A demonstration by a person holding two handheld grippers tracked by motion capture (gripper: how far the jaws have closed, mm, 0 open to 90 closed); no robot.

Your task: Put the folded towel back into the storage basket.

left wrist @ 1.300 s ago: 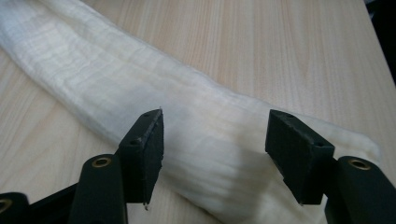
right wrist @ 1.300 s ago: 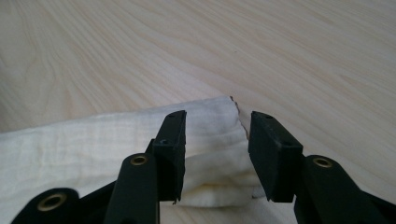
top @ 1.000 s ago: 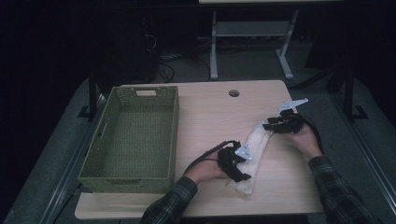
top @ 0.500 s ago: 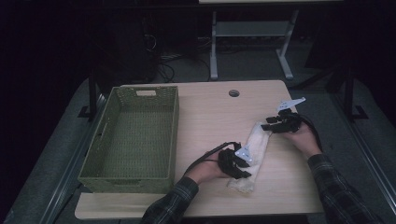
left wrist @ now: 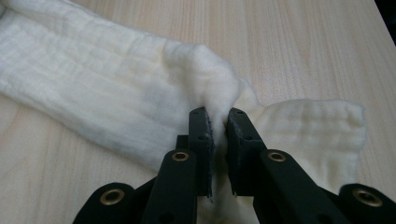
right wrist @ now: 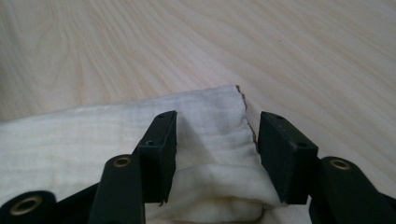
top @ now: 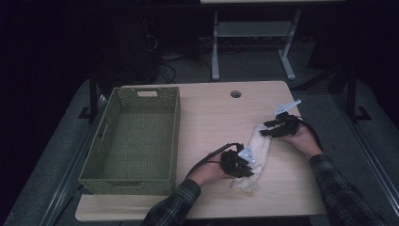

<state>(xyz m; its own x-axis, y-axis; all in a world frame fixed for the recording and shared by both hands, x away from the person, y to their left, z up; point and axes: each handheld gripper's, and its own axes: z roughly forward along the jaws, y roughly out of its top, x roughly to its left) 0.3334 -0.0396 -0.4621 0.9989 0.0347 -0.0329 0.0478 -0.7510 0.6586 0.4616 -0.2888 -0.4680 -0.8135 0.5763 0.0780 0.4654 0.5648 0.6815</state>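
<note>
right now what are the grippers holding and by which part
The left gripper has just closed, pinching a raised fold of the white cloth near one end. The right gripper straddles the other end, unclamped.

The high view is dim and grainy: the room behind falls to near black, and only the surface [top: 211, 117] catches soft light from above, with faint shadows. Both gripper views are bright, evenly lit and free of glare, with the wood grain softening into blur toward the far edge.
</note>
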